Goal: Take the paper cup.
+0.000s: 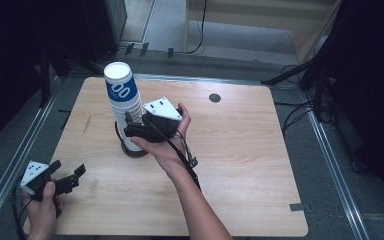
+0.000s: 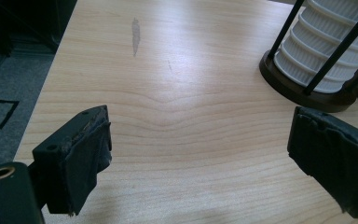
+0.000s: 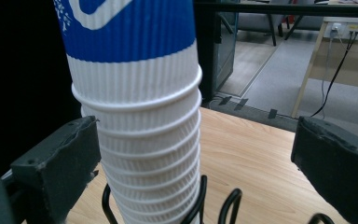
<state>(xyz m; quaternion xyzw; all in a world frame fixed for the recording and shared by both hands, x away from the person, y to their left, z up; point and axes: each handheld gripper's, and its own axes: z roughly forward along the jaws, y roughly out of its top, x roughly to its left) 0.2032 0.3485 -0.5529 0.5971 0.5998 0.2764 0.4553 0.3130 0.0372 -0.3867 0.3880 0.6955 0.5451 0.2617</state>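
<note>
Cup stack (image 3: pixel 140 121) between right tongs (image 3: pixel 191 158)

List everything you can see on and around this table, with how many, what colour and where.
Stack of ribbed paper cups: one stack, white with a blue-printed top cup, upside down, far left part of the table.
Wire cup holder with dark round base: one, black rods on a brown base, around the stack's foot.
Light wooden table: one, pale wood, centre.
Small round dark disc: one, dark grey, far edge of the table top.
Black cable: one, on the floor beyond the table.
Left claw: one, black, open, near left corner of the table, holding nothing.
Right claw: one, black, open, jaws either side of the cup stack, not pressing it.
</note>
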